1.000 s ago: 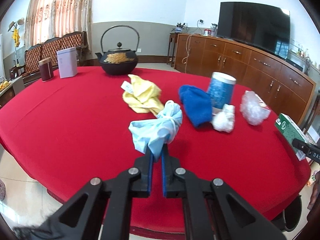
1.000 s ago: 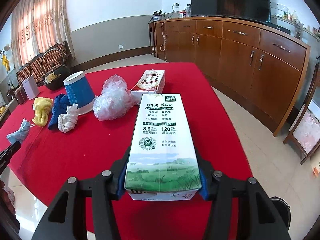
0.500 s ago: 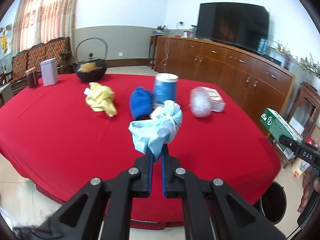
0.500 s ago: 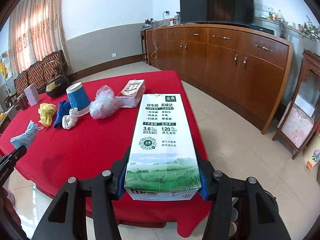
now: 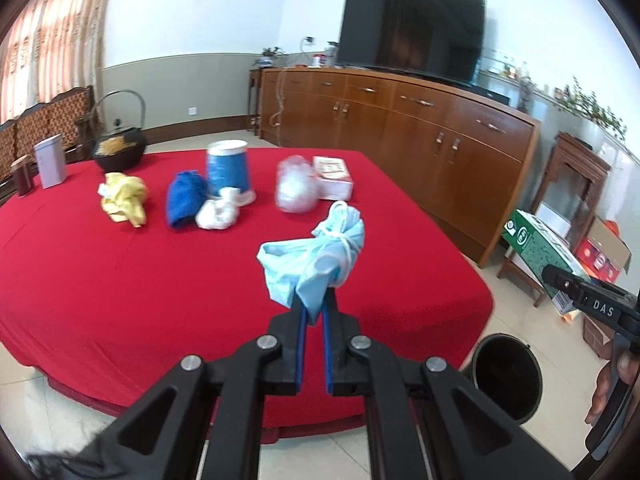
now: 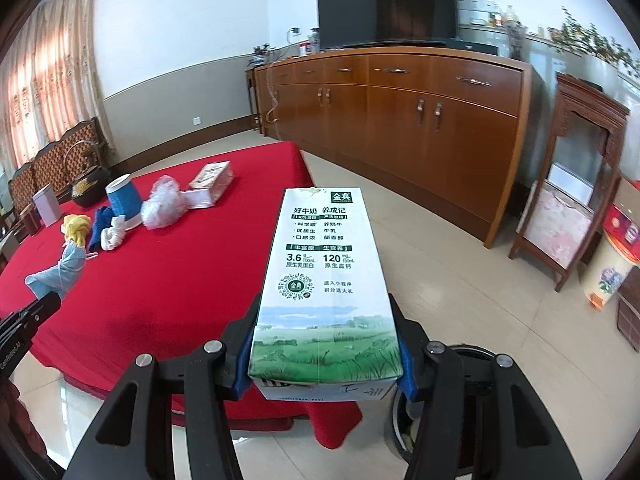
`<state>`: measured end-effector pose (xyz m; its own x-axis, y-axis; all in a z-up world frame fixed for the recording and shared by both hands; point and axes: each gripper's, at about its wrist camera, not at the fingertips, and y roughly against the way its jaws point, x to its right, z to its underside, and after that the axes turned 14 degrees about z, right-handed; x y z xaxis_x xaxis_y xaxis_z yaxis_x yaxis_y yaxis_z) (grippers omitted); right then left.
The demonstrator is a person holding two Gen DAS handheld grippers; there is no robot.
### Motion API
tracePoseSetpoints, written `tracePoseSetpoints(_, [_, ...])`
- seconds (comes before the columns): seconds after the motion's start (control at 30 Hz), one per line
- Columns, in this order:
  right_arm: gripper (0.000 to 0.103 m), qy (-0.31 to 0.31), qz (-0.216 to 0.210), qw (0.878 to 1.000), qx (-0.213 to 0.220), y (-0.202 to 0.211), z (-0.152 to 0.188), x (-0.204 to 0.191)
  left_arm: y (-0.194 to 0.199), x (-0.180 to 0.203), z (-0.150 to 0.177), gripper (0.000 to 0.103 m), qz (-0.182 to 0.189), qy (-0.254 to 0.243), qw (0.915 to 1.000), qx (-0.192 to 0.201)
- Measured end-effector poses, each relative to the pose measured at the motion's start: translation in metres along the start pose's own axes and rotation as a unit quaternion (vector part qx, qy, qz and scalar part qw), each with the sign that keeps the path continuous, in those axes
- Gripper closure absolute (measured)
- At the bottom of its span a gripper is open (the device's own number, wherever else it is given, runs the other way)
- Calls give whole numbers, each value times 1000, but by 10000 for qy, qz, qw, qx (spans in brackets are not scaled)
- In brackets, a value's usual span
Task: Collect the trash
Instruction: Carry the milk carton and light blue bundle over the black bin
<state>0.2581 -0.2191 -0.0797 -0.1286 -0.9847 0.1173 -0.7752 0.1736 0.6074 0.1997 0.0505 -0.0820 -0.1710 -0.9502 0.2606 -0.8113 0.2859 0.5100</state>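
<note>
My left gripper (image 5: 314, 312) is shut on a crumpled light-blue face mask (image 5: 316, 260) and holds it above the front right of the red table (image 5: 120, 280). My right gripper (image 6: 324, 364) is shut on a green-and-white milk carton (image 6: 324, 280) and holds it off the table's right edge, above a black trash bin (image 6: 400, 432). The bin (image 5: 506, 376) stands on the floor by the table's corner. The carton (image 5: 540, 248) and the mask (image 6: 60, 272) each show in the other view.
On the table lie a yellow cloth (image 5: 124, 198), a blue cloth (image 5: 184, 204), a white wad (image 5: 218, 212), a blue cup (image 5: 230, 170), a clear plastic wad (image 5: 296, 190), a flat box (image 5: 334, 178), a black kettle (image 5: 118, 152) and tins. A wooden sideboard (image 5: 400, 128) runs behind.
Both grippers have drawn back and swung right, away from the table's middle, each keeping its hold. The trash bin has come into view below the right gripper.
</note>
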Motion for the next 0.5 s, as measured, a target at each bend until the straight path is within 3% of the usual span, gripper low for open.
tracePoseSetpoints(0.5, [46, -367, 460, 9981, -170, 7, 29, 82, -30, 75, 11, 95, 645, -458, 9965, -272])
